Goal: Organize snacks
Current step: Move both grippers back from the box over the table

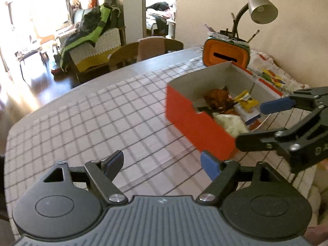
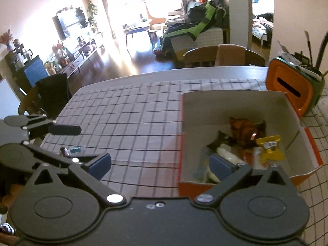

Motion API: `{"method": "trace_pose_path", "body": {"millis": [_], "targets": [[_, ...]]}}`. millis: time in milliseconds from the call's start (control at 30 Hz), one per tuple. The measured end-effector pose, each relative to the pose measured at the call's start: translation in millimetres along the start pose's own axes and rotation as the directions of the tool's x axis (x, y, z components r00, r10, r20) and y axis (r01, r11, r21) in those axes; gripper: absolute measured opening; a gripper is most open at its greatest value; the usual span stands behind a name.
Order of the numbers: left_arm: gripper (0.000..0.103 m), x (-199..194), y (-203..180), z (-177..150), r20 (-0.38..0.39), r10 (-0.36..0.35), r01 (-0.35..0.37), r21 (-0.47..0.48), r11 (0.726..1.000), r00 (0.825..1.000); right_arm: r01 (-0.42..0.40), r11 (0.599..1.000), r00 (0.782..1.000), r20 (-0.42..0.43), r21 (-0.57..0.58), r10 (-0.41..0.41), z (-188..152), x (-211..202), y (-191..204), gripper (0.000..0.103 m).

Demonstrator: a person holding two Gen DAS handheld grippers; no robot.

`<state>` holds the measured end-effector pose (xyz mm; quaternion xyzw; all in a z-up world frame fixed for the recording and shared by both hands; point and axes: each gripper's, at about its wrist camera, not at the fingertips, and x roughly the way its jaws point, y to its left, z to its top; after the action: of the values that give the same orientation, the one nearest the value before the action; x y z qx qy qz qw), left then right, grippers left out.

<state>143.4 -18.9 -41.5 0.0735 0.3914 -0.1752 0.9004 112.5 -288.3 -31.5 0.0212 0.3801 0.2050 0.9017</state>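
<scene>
An open box, orange outside [image 1: 194, 127] and white inside [image 2: 233, 106], stands on the checked tablecloth. In it lie a yellow packet [image 1: 248, 101] [image 2: 270, 147], a brown-orange packet [image 1: 219, 100] [image 2: 244, 129] and a pale packet [image 1: 231, 123] [image 2: 225, 153]. My left gripper [image 1: 162, 164] is open over bare cloth, left of the box, nothing between its fingers. My right gripper [image 1: 260, 123] [image 2: 161, 165] is open wide at the box's near end, one finger over the box's inside, holding nothing. A small bluish wrapper [image 2: 73, 149] lies on the cloth near a dark fingertip [image 2: 65, 130] of the left gripper.
An orange and green holder with a slot [image 1: 225, 55] [image 2: 291, 88] stands just behind the box, with a desk lamp [image 1: 260, 6] over it by the wall. A patterned cloth [image 1: 272, 73] lies to the right. Chairs [image 2: 205, 56] stand along the table's far edge.
</scene>
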Motion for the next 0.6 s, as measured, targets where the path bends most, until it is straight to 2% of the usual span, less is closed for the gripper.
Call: {"method": "trace_pose_path", "body": {"millis": [200,433,600], "targets": [[0.082,-9.3,51.5,-15.6,-0.033,-0.008,0.011,0.088,0.996,0.999,-0.045,0.999,0.999,-0.024,-0.029,0.045,-6.5,11.8,40.6,0.102],[0.082,-2.2,109.5,-31.2,-0.111,-0.062,0.074,0.103,0.992,0.992,-0.111,0.987,0.993,-0.05,-0.115,0.106,-15.8,33.7,90.9,0.102],[0.082,9.3,134.4,-42.6,-0.156,-0.04,0.06,0.124,0.99,0.987,-0.159,0.976,0.985,-0.086,-0.148,0.148,-15.5,58.2,119.9,0.102]]}}
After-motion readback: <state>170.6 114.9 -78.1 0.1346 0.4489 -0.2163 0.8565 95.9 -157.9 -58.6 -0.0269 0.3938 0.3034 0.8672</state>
